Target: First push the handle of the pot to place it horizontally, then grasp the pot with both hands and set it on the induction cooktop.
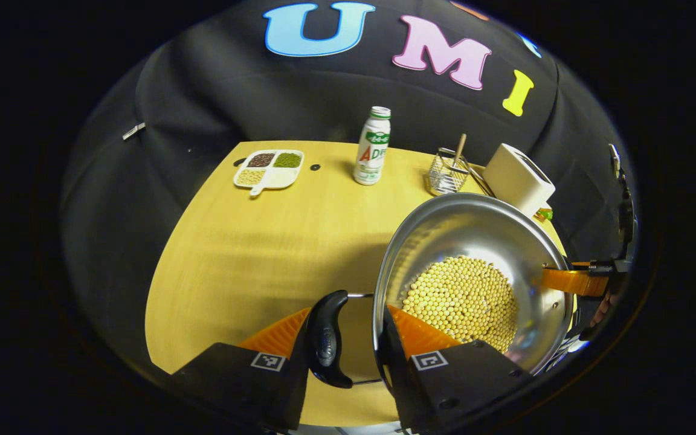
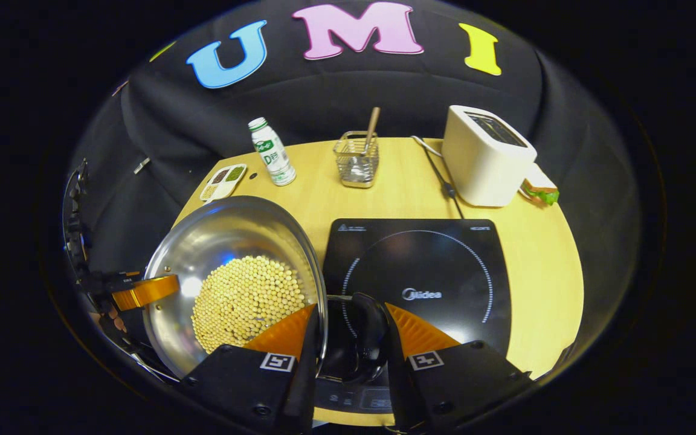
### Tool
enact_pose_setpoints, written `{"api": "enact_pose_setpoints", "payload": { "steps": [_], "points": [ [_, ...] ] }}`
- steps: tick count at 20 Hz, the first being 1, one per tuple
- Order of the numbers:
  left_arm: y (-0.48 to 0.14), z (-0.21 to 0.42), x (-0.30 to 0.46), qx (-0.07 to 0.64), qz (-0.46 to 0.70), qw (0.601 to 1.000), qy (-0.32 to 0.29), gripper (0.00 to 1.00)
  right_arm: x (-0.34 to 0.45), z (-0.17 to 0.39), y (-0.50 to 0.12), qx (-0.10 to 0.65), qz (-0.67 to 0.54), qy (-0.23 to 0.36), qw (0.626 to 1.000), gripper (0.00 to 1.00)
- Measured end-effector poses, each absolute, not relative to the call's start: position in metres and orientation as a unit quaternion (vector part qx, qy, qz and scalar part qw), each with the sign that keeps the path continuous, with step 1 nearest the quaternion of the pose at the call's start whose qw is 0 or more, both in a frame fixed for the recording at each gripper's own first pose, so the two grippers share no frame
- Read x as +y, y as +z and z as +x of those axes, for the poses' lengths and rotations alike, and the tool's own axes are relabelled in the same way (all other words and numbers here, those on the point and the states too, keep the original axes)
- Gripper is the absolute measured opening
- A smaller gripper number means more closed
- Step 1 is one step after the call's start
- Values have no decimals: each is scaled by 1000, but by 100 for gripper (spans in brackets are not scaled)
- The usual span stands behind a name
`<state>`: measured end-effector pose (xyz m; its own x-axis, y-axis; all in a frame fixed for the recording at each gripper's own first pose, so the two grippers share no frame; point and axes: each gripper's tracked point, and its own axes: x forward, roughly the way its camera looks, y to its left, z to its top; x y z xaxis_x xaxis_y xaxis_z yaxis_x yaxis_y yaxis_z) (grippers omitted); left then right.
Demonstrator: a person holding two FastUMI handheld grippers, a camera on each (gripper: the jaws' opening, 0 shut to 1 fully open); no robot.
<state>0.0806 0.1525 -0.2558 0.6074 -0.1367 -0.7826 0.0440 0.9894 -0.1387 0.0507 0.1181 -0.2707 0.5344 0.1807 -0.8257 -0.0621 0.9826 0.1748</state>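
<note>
A steel pot [image 1: 475, 235] with yellow beans [image 1: 463, 299] in its bottom hangs between both grippers. My left gripper [image 1: 348, 311] is shut on the pot's near side: one orange finger sits inside the rim, the other outside the black side handle [image 1: 327, 341]. My right gripper [image 2: 350, 307] grips the opposite black handle [image 2: 369, 338] in the same way, its left finger inside the pot [image 2: 233, 241]. Across the pot, each view shows the other gripper's orange finger [image 1: 571, 281] [image 2: 142, 291]. The black induction cooktop [image 2: 420, 266] lies just right of the pot in the right gripper view.
On the yellow table [image 1: 263, 254] stand a white bottle [image 1: 373, 147], a divided dish of grains [image 1: 268, 168], a wire basket with a wooden stick [image 2: 357, 158], and a white toaster [image 2: 484, 154] with its cable [image 2: 441, 175]. A sandwich [image 2: 540, 187] lies beside the toaster.
</note>
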Motion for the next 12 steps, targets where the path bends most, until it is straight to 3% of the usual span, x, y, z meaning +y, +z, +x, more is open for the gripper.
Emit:
{"api": "enact_pose_setpoints", "payload": {
  "steps": [9,10,12],
  "points": [
    [-248,103,47,434,-51,896,-84,61,13,61,-264,467,66,40,881,53],
    [-249,107,37,434,-50,896,-86,61,3,63,-266,467,66,37,881,48],
    [-253,113,18,435,-49,894,-90,61,-15,67,-271,468,64,35,881,53]
  ]
}}
